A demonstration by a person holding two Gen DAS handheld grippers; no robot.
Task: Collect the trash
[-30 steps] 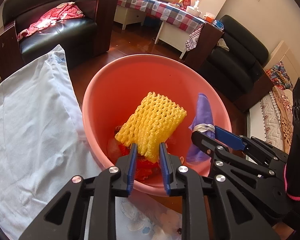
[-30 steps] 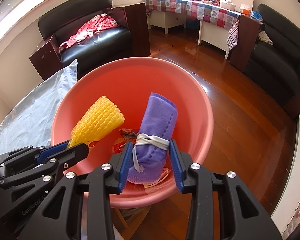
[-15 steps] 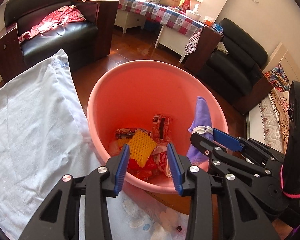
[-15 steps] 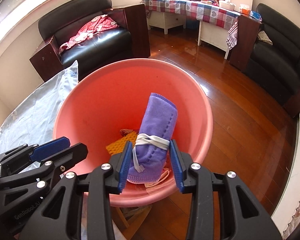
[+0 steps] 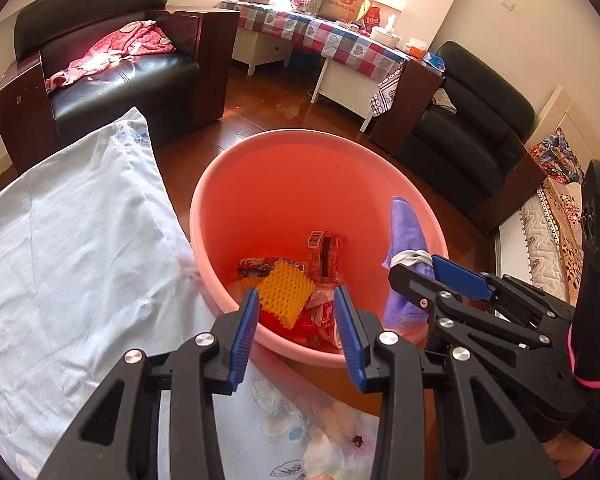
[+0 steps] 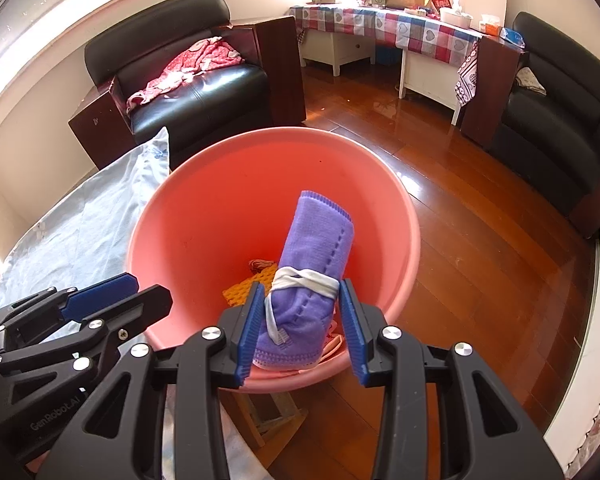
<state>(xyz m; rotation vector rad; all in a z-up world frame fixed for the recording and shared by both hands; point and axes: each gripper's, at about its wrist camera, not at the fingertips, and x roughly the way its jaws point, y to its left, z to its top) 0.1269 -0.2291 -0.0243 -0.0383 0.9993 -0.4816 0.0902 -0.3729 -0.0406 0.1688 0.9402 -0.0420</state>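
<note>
The right tongs (image 6: 302, 326) clench the purple cloth roll (image 6: 314, 264) over the pink basin (image 6: 204, 184), long axis pointing away (so it drops straight in); the left tongs (image 5: 296, 330) hang released above the yellow foam net (image 5: 286, 290).

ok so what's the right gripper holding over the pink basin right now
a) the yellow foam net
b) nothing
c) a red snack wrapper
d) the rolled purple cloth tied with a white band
d: the right gripper has its blue pads pressed on either side of the rolled purple cloth, white band around it, above the pink basin; the yellow foam net lies loose at the basin's bottom.
</note>
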